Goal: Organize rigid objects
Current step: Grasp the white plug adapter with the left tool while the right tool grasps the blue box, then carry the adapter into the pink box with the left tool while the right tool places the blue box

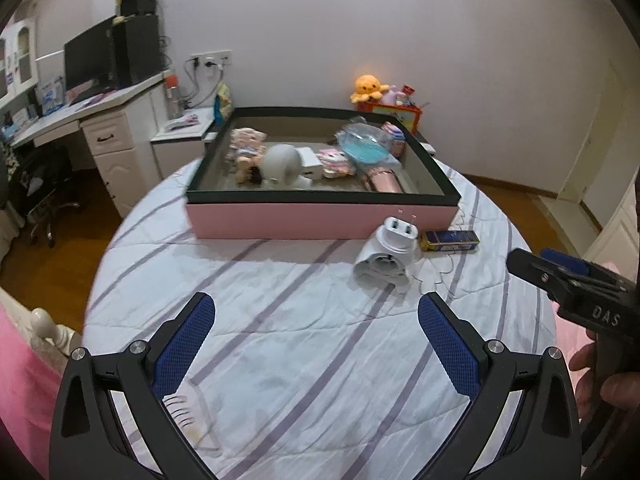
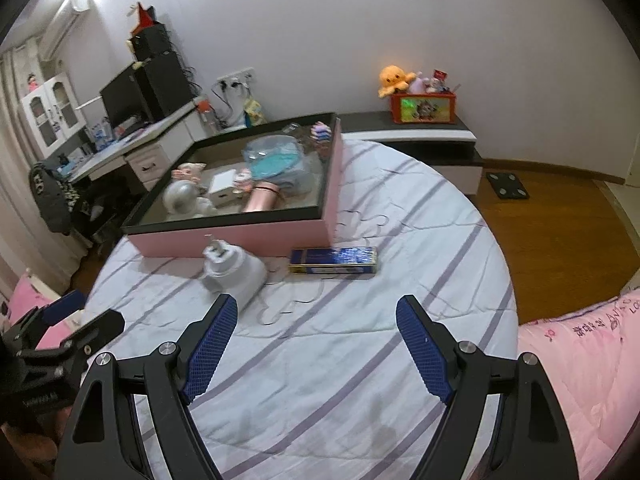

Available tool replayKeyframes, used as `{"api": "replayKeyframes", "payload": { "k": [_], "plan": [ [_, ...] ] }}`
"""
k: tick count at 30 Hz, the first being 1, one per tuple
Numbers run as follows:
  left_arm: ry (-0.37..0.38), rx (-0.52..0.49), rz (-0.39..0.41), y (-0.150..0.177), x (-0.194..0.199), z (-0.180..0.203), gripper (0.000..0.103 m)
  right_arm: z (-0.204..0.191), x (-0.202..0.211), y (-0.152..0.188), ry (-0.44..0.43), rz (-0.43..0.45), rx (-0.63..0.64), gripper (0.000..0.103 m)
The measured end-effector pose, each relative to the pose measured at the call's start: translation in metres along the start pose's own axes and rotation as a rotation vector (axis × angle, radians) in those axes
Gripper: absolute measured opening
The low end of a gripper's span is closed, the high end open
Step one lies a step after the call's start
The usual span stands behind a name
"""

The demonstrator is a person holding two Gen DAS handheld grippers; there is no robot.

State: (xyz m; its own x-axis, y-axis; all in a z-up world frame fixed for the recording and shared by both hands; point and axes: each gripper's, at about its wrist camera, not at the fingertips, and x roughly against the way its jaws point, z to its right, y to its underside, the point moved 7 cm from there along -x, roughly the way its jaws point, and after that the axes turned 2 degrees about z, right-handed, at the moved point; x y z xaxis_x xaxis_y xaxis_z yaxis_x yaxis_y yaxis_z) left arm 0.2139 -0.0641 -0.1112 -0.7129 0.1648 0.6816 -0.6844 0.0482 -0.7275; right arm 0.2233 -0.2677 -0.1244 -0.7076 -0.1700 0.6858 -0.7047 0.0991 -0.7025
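Note:
A pink box with a black rim (image 1: pixel 320 222) (image 2: pixel 240 236) stands on the round striped bed. It holds a white round gadget (image 1: pixel 282 166), a small white box (image 1: pixel 310 162), a pink cylinder (image 1: pixel 384 182) (image 2: pixel 260 198), a blue bagged item (image 1: pixel 366 146) and soft toys. In front of the box lie a white plug adapter (image 1: pixel 386 258) (image 2: pixel 232 268) and a blue-and-gold flat box (image 1: pixel 450 240) (image 2: pixel 334 260). My left gripper (image 1: pixel 316 320) is open and empty above the bedspread. My right gripper (image 2: pixel 316 322) is open and empty, near the adapter; it also shows in the left wrist view (image 1: pixel 560 276).
A thin wire (image 2: pixel 288 308) trails from the adapter over the bedspread. A desk with a monitor (image 1: pixel 90 60) stands at the left, a low cabinet with a red toy box (image 2: pixel 424 108) behind. A pink quilt (image 2: pixel 580 360) lies at the right. Wooden floor surrounds the bed.

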Motion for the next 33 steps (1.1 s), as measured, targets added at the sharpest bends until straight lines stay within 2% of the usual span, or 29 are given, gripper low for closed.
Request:
{"api": "replayKeyframes", "payload": {
  "k": [6, 10, 16, 17, 20, 21, 24, 29, 33],
  "plan": [
    [0.044, -0.071, -0.027, -0.002, -0.037, 0.030, 0.103, 0.019, -0.030, -0.002, 0.045, -0.067, -0.026, 0.083],
    [0.065, -0.097, -0.042, -0.007, -0.063, 0.043, 0.103, 0.023, -0.051, -0.003, 0.042, -0.104, -0.031, 0.083],
    [0.056, -0.137, -0.074, -0.011, -0.104, 0.053, 0.103, 0.021, -0.082, -0.008, 0.018, -0.151, -0.035, 0.083],
    [0.062, -0.146, -0.080, -0.012, -0.111, 0.055, 0.101, 0.020, -0.086, -0.009, 0.015, -0.157, -0.038, 0.083],
    [0.113, -0.129, -0.144, -0.007, -0.125, 0.054, 0.066, 0.018, -0.096, -0.011, 0.010, -0.170, -0.042, 0.083],
    [0.114, -0.125, -0.129, -0.009, -0.124, 0.052, 0.057, 0.018, -0.099, -0.012, 0.011, -0.171, -0.041, 0.083],
    [0.135, -0.104, -0.133, -0.009, -0.122, 0.043, 0.055, 0.013, -0.108, -0.014, 0.033, -0.176, -0.016, 0.085],
    [0.094, -0.096, -0.123, -0.003, -0.109, 0.028, 0.055, 0.001, -0.117, -0.010, 0.132, -0.163, 0.100, 0.084],
    [0.084, -0.058, -0.120, 0.002, -0.099, 0.013, 0.055, -0.001, -0.111, -0.004, 0.124, -0.146, 0.103, 0.083]
  ]
}}
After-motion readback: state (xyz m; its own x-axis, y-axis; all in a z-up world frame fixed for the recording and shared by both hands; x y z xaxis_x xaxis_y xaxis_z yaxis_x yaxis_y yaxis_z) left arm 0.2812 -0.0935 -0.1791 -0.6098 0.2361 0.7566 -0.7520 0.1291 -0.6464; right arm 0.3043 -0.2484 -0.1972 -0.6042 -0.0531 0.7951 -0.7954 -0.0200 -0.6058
